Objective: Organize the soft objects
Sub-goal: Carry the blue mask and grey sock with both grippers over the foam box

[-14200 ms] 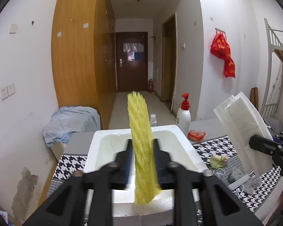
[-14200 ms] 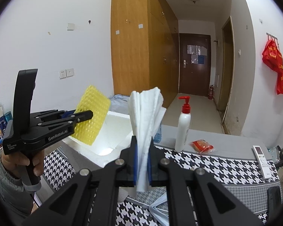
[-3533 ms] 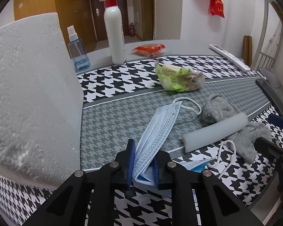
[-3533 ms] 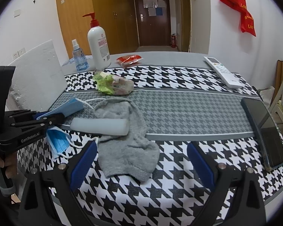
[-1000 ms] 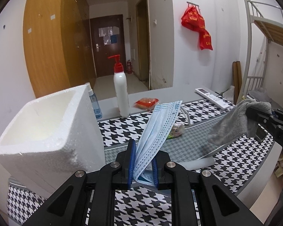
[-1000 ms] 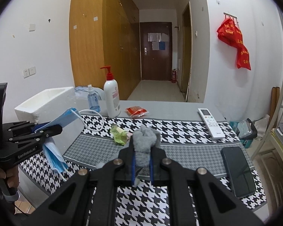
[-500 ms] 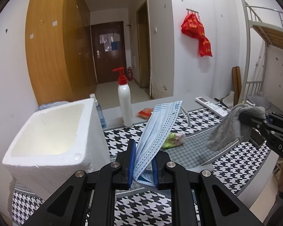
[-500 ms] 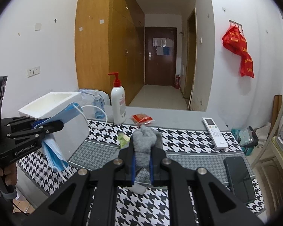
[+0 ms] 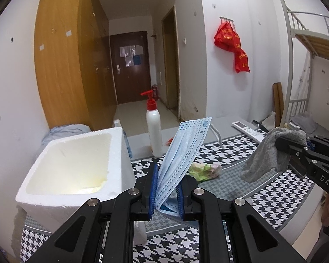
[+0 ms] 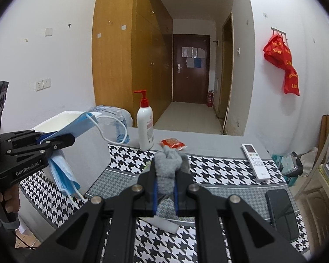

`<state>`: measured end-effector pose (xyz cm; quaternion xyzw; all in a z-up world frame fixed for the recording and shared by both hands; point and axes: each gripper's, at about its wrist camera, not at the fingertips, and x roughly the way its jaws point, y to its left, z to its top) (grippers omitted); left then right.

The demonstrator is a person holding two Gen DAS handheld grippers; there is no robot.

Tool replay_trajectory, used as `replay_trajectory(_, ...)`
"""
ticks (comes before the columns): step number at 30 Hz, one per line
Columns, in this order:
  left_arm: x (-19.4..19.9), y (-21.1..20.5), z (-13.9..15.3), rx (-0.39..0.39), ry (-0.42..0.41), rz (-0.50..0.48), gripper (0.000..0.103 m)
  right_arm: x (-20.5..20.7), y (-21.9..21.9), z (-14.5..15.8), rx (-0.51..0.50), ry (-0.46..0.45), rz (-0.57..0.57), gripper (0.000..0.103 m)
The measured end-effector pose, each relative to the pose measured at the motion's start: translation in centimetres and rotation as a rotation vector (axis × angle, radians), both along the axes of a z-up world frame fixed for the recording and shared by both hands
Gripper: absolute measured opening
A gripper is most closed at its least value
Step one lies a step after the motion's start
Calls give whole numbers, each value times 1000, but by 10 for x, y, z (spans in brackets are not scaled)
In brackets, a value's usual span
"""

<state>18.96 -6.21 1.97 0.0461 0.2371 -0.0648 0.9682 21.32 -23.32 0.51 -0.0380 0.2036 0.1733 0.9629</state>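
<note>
Both grippers have lifted off the surface [image 10: 219, 171] since earlier. Left gripper [image 9: 165, 189] fingers clamp the blue face mask [image 9: 182, 151] just right of the foam box [image 9: 76, 166]; right gripper [image 10: 165, 194] fingers clamp the grey sock [image 10: 170, 164], further right of the box.

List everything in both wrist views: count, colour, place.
foam box: 1, white, table's left end, open top
face mask: 1, light blue, in left gripper's jaws, above the table
sock: 1, grey, in right gripper's jaws
pump bottle: 1, white with red pump, behind the box
spray bottle: 1, clear blue, beside the box
snack packet: 1, red, far table edge
green wrapper: 1, mid table
remote: 1, white, right side
phone: 1, black, right near edge
tablecloth: 1, black-white houndstooth
left gripper: shut on mask
right gripper: shut on sock
</note>
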Motion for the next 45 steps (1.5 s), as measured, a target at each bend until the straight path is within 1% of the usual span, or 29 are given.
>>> replay_trajectory(9,-1,6,10,7,-31,9,17,3,7,7,7,-9,12,14)
replay_trajectory(20,2,16,19,-29,-33,7,17,2,18,17,1,-35,30,14)
replay_trajectory(34,-2,32,38,-32,-79,57,17,1,33,23,5,-60,83,14)
replay_trajectory(45,-5,42,48,-36,-92,96,17,3,43,27,2,-71,117,14)
